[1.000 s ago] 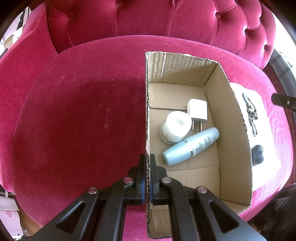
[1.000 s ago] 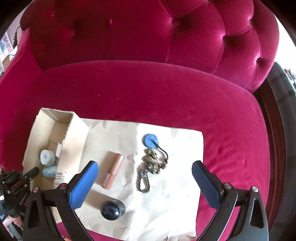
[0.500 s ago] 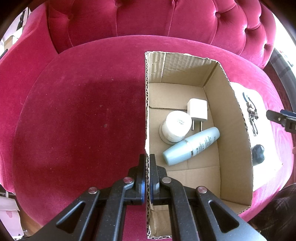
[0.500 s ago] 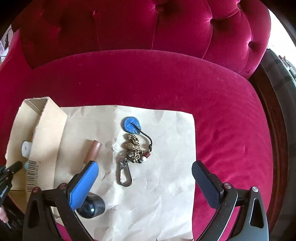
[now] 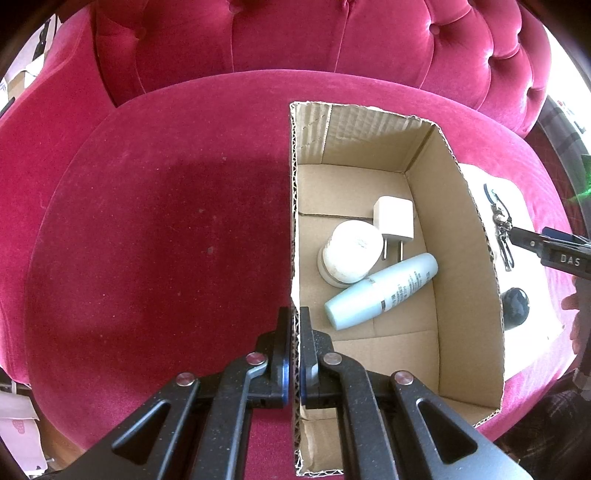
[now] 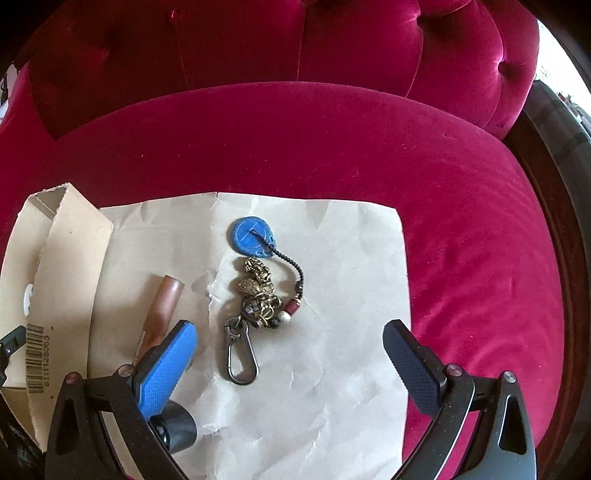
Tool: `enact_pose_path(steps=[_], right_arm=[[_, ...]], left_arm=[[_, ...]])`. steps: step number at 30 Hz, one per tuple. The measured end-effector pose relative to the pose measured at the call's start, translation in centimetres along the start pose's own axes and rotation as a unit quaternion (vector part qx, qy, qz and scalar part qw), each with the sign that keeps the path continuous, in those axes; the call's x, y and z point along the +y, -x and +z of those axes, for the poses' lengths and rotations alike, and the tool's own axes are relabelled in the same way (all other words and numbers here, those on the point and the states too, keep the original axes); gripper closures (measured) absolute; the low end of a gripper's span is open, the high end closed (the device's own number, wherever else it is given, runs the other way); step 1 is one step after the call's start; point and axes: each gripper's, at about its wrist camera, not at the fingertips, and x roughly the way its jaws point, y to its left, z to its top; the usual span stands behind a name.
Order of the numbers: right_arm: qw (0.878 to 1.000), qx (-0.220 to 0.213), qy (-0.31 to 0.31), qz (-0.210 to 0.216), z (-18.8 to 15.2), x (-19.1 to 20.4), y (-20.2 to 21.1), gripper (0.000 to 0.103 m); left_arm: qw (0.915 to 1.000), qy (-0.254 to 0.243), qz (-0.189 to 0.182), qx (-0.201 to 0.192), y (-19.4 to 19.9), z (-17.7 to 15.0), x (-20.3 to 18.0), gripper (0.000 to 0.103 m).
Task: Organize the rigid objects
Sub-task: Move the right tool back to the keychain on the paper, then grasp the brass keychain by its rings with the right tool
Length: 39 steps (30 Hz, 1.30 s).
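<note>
My left gripper [image 5: 294, 321] is shut on the left wall of an open cardboard box [image 5: 465, 236] standing on a red velvet seat. Inside the box lie a white jar [image 5: 351, 251], a white charger plug [image 5: 393, 218] and a pale blue bottle [image 5: 382, 291]. To the right of the box, on a sheet of brown paper [image 6: 332, 387], lie a keychain [image 6: 258, 291] with a blue tag and a carabiner, a brown tube [image 6: 164, 306] and a dark round object [image 6: 177, 430]. My right gripper [image 6: 290, 339] is open, low over the paper, its fingers on either side of the carabiner's end.
The red velvet seat [image 5: 155, 229] spreads wide to the left of the box, with a tufted backrest [image 5: 295, 33] behind. The right gripper's finger [image 5: 554, 249] shows at the right edge of the left wrist view. A dark wooden frame [image 6: 554, 155] borders the seat at right.
The right gripper has come down and closer to the paper, so the keychain looks larger and sits between its fingers. The left gripper has kept its hold on the box wall.
</note>
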Motion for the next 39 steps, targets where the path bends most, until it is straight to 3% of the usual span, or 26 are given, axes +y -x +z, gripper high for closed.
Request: enact_pose_path(steps=[17, 24, 25, 28, 39], right_arm=[[1.0, 0.002, -0.012, 0.011, 1.2, -0.1, -1.5, 0.003], [1.0, 0.008, -0.007, 0.017, 1.3, 0.4, -1.9, 0.039], [1.0, 0.006, -0.006, 0.017, 1.3, 0.5, -1.8, 0.058], [1.0, 0.002, -0.002, 0.022, 1.3, 0.7, -1.6, 0.089], [1.0, -0.006, 0.002, 0.031, 0.6, 1.6, 0.5, 0.089]], left_arm=[[1.0, 0.001, 0.0, 0.001, -0.1, 0.2, 0.0, 0.1], [1.0, 0.001, 0.0, 0.002, -0.1, 0.2, 0.0, 0.1], [1.0, 0.001, 0.0, 0.001, -0.1, 0.2, 0.0, 0.1], [1.0, 0.0, 0.001, 0.001, -0.1, 0.3, 0.0, 0.1], [1.0, -0.001, 0.004, -0.001, -0.1, 0.1, -0.4, 0.1]])
